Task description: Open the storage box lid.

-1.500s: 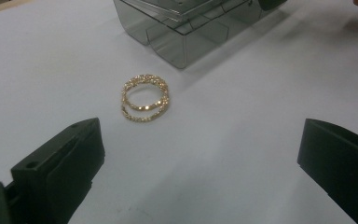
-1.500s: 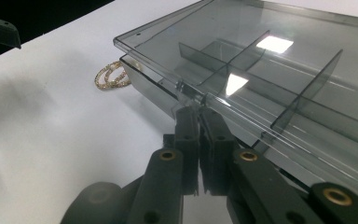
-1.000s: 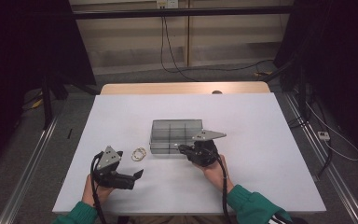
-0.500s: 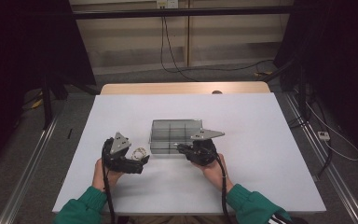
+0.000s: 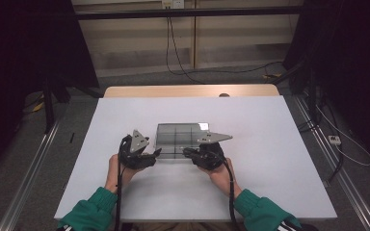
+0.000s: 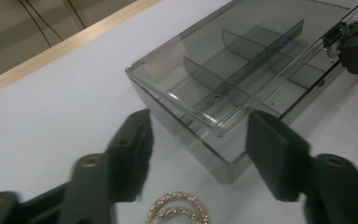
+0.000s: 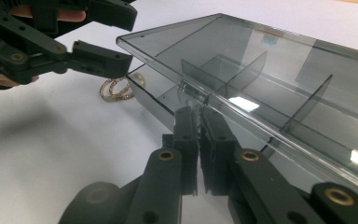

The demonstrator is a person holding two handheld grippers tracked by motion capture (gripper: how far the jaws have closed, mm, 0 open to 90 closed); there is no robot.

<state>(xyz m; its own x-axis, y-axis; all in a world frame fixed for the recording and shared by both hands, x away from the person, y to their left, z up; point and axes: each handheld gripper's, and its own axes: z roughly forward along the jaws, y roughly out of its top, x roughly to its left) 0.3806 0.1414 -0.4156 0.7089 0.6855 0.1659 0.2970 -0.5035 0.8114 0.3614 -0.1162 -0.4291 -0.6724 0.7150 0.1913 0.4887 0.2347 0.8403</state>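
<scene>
Lid [image 7: 223, 60] of the clear divided box [image 5: 180, 139] is now lifted at its near edge by the closed right gripper [image 7: 199, 122]; the left gripper [image 6: 196, 135], jaws apart, has moved in from the left beside the gold rings [image 6: 177, 214], seemingly readying their transfer inside

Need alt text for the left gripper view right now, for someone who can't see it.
The left tool is open, its two black jaws either side of the near corner of a clear smoked-plastic compartment box whose lid is raised slightly. Gold rings lie on the white table between the jaws; the right tool is at the box's far edge.
</scene>
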